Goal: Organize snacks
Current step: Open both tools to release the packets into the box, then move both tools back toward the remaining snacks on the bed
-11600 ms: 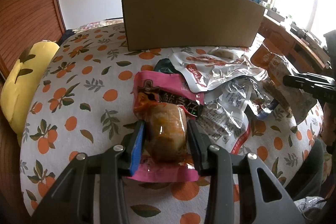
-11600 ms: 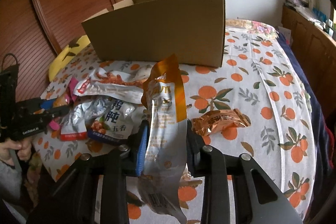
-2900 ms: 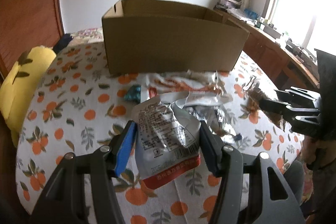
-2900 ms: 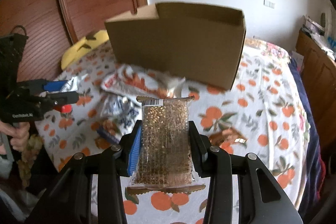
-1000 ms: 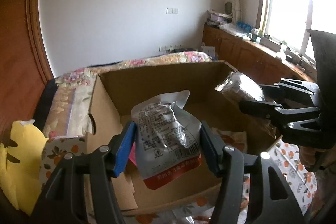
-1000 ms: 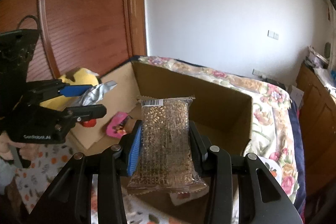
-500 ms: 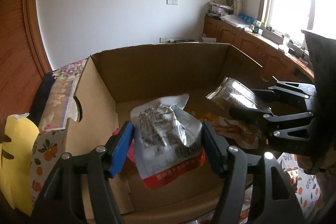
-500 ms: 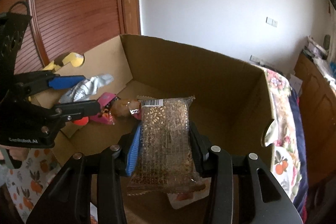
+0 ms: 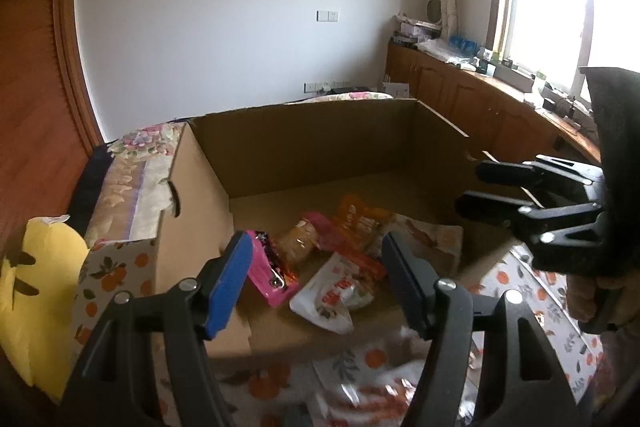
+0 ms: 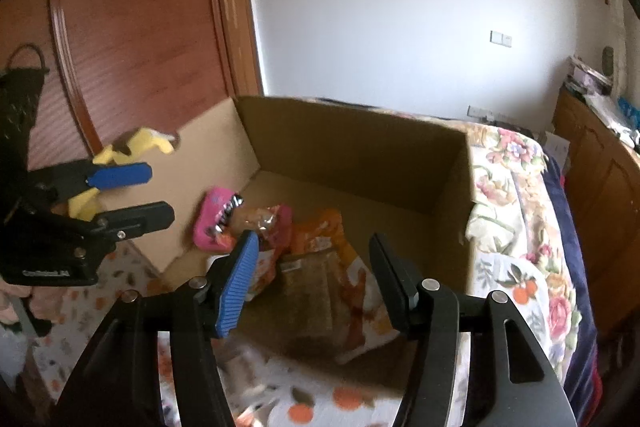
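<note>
Brown box (image 9: 312, 151), pink pkt (image 9: 266, 267), orange-print sheet (image 9: 116, 267).

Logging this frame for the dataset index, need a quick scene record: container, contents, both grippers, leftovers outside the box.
container: open cardboard box on an orange-print bedsheet
contents: pink packet, white-and-red pouch, orange packet, brown seed bar
left gripper: open, nothing between the jaws, over the box's near edge
right gripper: jaws opening, empty, seed bar lying in the box below
outside box: blurred wrappers on the sheet, yellow plush beside the box
</note>
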Tool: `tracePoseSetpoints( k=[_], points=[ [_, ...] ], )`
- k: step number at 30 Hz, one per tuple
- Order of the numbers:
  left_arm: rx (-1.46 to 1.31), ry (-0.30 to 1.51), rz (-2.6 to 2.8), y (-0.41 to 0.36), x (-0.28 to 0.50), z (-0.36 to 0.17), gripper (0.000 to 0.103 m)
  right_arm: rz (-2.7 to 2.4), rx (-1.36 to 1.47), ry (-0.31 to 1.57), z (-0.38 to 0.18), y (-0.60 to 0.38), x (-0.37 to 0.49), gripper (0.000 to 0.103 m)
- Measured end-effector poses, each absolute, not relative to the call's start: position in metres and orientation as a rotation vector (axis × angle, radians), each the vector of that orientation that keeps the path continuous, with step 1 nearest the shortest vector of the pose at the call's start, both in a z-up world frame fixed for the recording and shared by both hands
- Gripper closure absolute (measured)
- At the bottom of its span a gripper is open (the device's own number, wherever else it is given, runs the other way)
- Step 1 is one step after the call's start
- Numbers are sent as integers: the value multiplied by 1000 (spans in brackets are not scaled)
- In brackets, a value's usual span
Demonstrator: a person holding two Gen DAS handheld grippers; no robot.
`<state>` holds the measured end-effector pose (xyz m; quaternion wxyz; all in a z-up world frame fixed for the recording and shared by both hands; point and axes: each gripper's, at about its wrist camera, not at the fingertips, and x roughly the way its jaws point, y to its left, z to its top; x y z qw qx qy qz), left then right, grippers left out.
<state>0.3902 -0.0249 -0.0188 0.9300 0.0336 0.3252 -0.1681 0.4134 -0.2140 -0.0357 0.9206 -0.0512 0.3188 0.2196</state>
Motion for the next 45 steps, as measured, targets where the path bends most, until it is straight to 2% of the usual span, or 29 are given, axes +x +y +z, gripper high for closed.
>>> tracePoseSetpoints(
  k=[9,20,30,45],
  points=[
    [61,657,-349,-19,333,-10,33,418,-86,626,-16,-236,339,38],
    [22,693,-356,-12,276,-47,33,352,-16,683,-70,-267,285,35],
    [31,727,-349,-21,256,-80,33,307,56,755,-114,-292,263,35],
    [103,711,-366,-37,260,-85,33,329,91,855,-140,-288,270,37]
  ],
)
